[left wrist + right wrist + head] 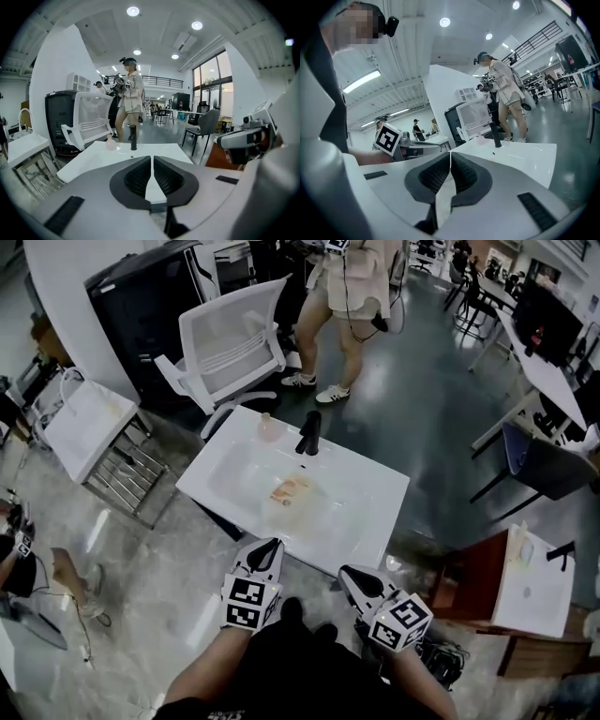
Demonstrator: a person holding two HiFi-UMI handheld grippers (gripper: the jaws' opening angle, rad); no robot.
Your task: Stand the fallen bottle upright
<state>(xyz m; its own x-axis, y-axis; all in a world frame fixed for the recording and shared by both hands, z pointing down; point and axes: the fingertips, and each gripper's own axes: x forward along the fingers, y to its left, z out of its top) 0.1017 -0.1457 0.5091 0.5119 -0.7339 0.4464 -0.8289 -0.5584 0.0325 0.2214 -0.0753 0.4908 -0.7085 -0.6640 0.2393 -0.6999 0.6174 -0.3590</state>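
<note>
— Where does our bottle (291, 491) lie?
— On its side in the sink (375, 486), nearer us than the faucet (309, 434).
— Our left gripper (271, 546) and right gripper (348, 572)?
— Both closed, empty. We should open one wide and approach the bottle crosswise.

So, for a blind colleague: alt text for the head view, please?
Seen from above, the left gripper and right gripper, jaws shut and empty, hover at the near edge of a white sink with a black tap. A pale orange bottle lies flat in the bowl; a small pink bottle stands by the tap.
</note>
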